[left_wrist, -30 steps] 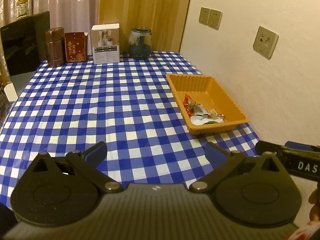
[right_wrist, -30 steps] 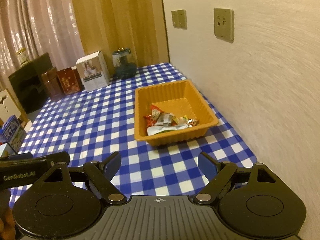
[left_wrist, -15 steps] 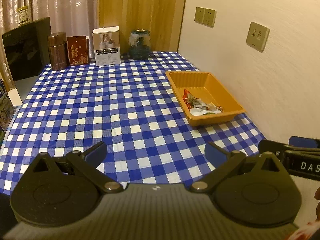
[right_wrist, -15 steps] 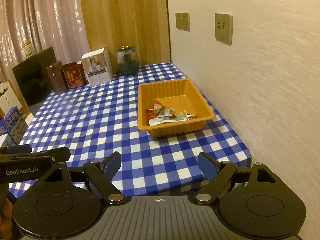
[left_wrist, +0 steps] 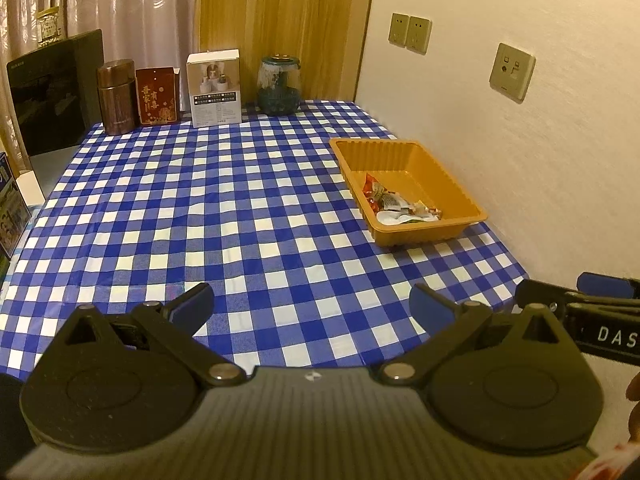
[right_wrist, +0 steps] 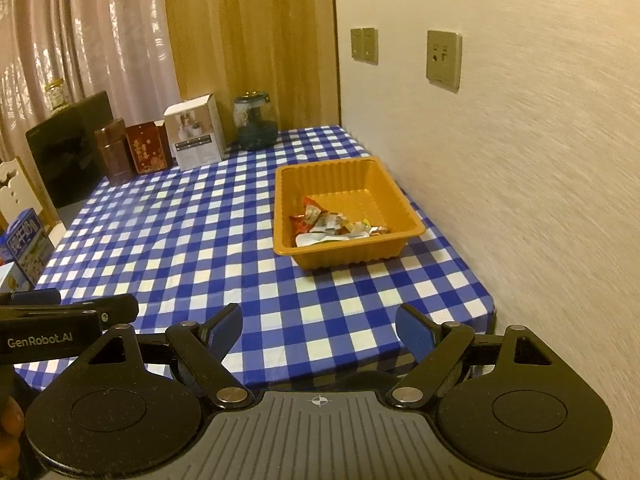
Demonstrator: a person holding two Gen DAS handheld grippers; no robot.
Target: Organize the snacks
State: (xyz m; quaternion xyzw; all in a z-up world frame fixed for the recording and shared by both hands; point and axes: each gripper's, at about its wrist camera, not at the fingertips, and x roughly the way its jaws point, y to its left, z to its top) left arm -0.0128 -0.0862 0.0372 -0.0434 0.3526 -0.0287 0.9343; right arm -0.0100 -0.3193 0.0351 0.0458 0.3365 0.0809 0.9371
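Observation:
An orange plastic tray (left_wrist: 420,158) (right_wrist: 340,178) sits on the blue checked tablecloth (left_wrist: 200,208) near the right wall. Several wrapped snacks (left_wrist: 394,204) (right_wrist: 332,226) lie in its near end. My left gripper (left_wrist: 312,308) is open and empty, above the table's front edge. My right gripper (right_wrist: 318,330) is open and empty, just off the front edge, well short of the tray. Each gripper shows at the edge of the other's view.
At the table's back stand a brown tin (left_wrist: 116,96), a red box (left_wrist: 157,96), a white box (left_wrist: 215,88) and a glass jar (left_wrist: 279,85). A black panel (left_wrist: 56,88) stands at the back left. A wall (left_wrist: 520,140) runs along the right.
Both grippers have pulled back and up from the table, so the tray looks smaller and farther. Both stay open and empty.

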